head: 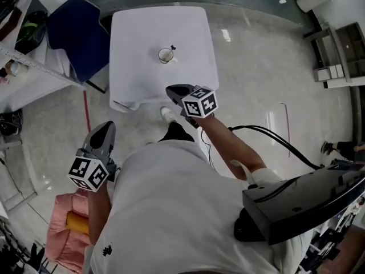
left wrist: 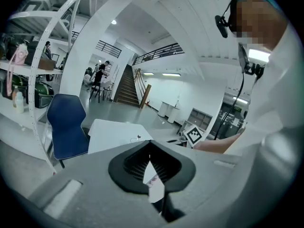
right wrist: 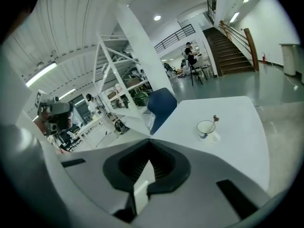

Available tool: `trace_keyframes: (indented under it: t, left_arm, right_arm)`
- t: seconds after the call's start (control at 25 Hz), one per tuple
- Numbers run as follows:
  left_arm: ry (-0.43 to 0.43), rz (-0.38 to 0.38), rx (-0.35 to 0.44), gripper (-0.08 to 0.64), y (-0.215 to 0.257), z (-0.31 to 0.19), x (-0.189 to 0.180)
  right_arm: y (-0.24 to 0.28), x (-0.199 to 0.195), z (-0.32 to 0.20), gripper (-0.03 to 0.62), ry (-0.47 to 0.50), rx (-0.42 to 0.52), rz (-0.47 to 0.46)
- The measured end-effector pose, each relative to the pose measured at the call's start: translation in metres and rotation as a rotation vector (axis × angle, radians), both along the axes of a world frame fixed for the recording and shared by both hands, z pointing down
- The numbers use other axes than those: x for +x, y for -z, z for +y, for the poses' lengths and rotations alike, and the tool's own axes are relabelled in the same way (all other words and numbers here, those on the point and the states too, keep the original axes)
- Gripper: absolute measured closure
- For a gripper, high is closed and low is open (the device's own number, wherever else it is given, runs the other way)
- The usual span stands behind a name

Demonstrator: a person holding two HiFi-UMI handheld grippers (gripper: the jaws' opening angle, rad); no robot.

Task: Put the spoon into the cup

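- The spoon (head: 172,48) stands in the cup (head: 165,55), its handle poking past the far right rim, near the middle of the white-clothed table (head: 142,27).
- The right arm stretches forward, and the right gripper (head: 173,89) tilts down at the table's near edge, jaws pressed together, empty.
- The left gripper (head: 106,127), likewise closed on nothing, is held low at the person's left, short of the table.

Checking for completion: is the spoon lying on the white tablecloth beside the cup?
No, the dark-tipped spoon stands inside the round white cup, handle leaning over its rim.
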State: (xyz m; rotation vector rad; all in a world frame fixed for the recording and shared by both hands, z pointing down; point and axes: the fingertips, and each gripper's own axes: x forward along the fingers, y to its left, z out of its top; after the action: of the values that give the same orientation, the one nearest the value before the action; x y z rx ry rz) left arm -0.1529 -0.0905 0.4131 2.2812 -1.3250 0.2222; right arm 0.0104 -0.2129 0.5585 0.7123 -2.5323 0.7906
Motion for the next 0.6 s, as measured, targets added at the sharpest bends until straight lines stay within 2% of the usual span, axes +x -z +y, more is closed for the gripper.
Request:
trace_keyframes:
  t: [0.16, 0.32, 0.6]
  left_arm:
    - [-0.046, 0.021, 0.005, 0.549, -0.006, 0.026, 0.006]
    - [-0.073, 0.029, 0.004, 0.549, -0.013, 0.055, 0.015]
    - [-0.130, -0.005, 0.008, 0.549, -0.024, 0.098, 0.038]
  right_arm:
    - [0.025, -0.020, 0.061, 0.584, 0.083, 0.042, -0.003]
    - [0.042, -0.030, 0.112, 0.584, 0.124, 0.073, -0.011]
    - [0.055, -0.019, 0.184, 0.584, 0.164, 0.105, 0.011]
